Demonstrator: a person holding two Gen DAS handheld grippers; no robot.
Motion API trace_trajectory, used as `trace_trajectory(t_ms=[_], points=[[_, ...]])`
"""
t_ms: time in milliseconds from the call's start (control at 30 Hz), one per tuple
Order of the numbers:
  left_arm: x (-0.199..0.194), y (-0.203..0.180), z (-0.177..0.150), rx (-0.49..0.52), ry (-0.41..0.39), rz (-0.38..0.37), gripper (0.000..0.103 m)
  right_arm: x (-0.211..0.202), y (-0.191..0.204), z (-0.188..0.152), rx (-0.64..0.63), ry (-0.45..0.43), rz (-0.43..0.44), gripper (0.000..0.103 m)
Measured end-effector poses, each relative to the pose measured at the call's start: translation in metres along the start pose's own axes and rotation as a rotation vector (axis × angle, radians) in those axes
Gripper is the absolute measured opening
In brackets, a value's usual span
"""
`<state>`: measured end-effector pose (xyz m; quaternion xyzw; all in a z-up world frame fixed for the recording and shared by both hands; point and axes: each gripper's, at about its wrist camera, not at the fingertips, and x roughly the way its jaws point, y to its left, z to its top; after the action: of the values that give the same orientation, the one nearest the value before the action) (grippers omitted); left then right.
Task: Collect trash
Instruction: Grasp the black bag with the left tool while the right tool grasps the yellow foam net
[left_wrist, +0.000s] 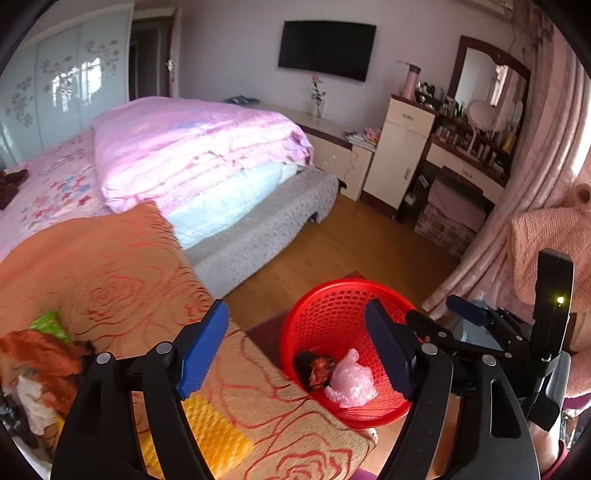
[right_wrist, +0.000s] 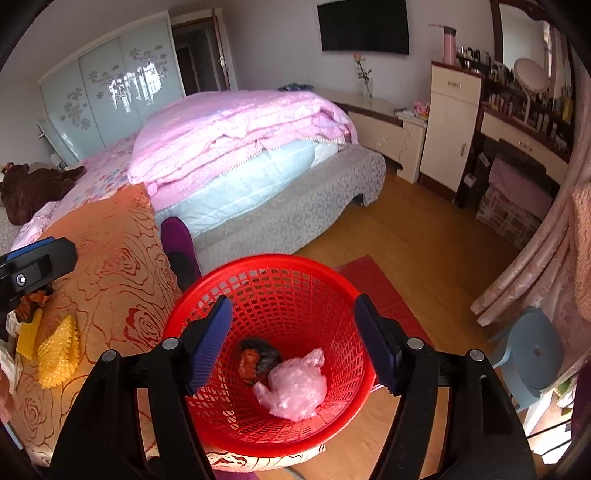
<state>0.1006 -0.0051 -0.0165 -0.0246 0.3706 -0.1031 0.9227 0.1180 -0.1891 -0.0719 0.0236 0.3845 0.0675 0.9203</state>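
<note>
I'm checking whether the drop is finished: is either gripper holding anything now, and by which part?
Nothing is held. The left gripper and right gripper both stand open and empty; the pink bag and dark scrap lie in the red basket.

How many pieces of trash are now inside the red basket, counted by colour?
In the red basket:
Pink plastic bag: 1
Dark brown-and-black wad: 1
Total: 2
</note>
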Motion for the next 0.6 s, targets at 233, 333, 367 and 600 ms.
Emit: trace_trajectory(t_ms=[233, 333, 367, 600], points=[[-0.044, 0.029, -0.013, -0.048, -0.072, 0.078, 0.078, -0.020, 0.026, -0.001, -0.037, -0.046, 0.059, 0.069], [-0.058, 0.044, -0.021, -0.076, -0.083, 0.109, 0.078, -0.027, 0.043, -0.001, -0.071, -0.058, 0.103, 0.069], [-0.062, 0.048, -0.023, -0.084, -0.087, 0.120, 0.078, -0.030, 0.048, -0.001, -0.080, -0.060, 0.122, 0.069], [-0.093, 0.088, -0.041, -0.160, -0.108, 0.208, 0.078, -0.046, 0.084, -0.004, -0.134, -0.058, 0.224, 0.069]])
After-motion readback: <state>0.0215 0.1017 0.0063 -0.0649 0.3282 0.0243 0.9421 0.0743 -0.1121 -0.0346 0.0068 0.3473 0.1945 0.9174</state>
